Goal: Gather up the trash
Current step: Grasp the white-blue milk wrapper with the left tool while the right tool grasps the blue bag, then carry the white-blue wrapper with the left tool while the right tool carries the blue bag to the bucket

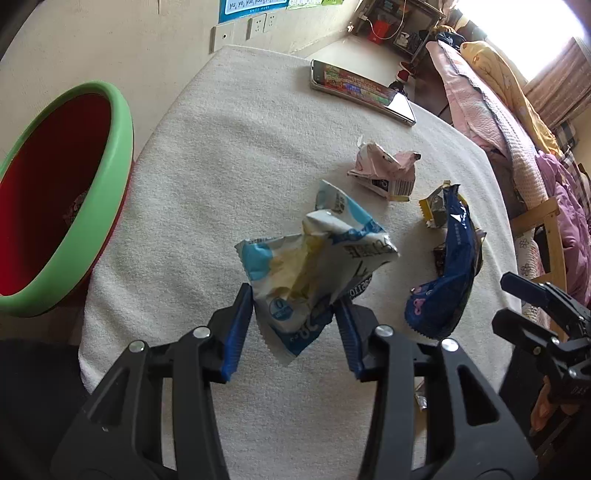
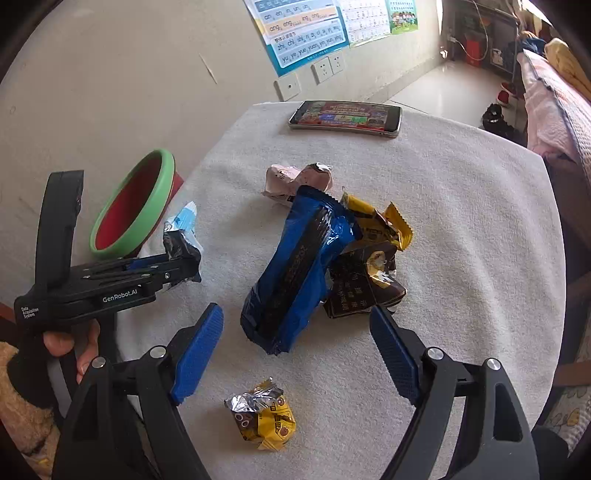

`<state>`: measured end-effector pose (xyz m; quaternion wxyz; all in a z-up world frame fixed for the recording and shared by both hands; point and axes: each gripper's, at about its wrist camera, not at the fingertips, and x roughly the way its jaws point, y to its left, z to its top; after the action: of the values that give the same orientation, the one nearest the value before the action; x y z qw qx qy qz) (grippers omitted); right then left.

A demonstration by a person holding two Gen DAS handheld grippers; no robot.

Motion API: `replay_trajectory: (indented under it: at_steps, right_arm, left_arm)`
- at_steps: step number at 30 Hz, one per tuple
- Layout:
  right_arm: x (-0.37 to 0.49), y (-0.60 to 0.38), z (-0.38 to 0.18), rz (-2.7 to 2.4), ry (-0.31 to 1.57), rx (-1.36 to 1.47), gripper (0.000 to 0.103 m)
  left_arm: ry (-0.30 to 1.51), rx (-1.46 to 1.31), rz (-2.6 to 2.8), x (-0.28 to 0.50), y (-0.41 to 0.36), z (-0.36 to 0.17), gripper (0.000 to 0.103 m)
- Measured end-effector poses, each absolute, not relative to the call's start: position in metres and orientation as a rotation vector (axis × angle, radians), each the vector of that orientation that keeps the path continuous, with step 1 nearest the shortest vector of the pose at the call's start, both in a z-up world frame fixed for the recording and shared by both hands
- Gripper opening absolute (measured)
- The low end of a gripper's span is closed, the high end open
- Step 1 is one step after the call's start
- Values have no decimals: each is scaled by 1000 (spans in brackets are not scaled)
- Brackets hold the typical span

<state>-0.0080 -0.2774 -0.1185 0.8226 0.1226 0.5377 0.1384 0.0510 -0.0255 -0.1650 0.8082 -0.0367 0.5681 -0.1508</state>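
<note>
Left tool (image 1: 295, 314) pinches the crinkly white-blue wrapper (image 1: 314, 258) just above the tabletop (image 1: 221, 166), probably feather-light and springy, near the red bin (image 1: 70, 206). Right tool (image 2: 295, 347) gapes wide and empty over the slick blue packet (image 2: 295, 269); grab mid-body.

Home bedroom: bed (image 1: 491, 122) with quilts, pinyin wall posters (image 2: 303, 33).
</note>
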Motion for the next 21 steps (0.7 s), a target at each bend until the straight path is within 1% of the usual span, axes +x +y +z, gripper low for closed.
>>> replay_trajectory:
  at_steps: [3, 5, 11, 13, 14, 15, 18, 21]
  right_arm:
    - [-5, -281, -124, 286, 1152, 356, 79]
    - [-1, -278, -128, 278, 1162, 401, 77]
    - [13, -261, -143, 248, 1201, 414, 73]
    - [15, -257, -149, 231, 1221, 410, 67]
    - [15, -257, -151, 225, 1225, 413, 57]
    - [14, -256, -152, 222, 1229, 410, 45]
    - [11, -255, -147, 236, 1213, 405, 28]
    - [9, -254, -132, 248, 1158, 397, 23]
  left_arm:
    - [1194, -94, -322, 48, -21, -157, 43]
    - [1180, -103, -318, 46, -18, -152, 43]
    - [1159, -127, -307, 36, -5, -142, 43]
    - [1158, -135, -304, 35, -3, -140, 43]
    - [1156, -140, -301, 34, -1, -139, 43]
    - [1154, -144, -299, 35, 0, -139, 43]
    - [1142, -165, -289, 35, 6, -134, 43]
    - [1117, -177, -276, 34, 13, -127, 43]
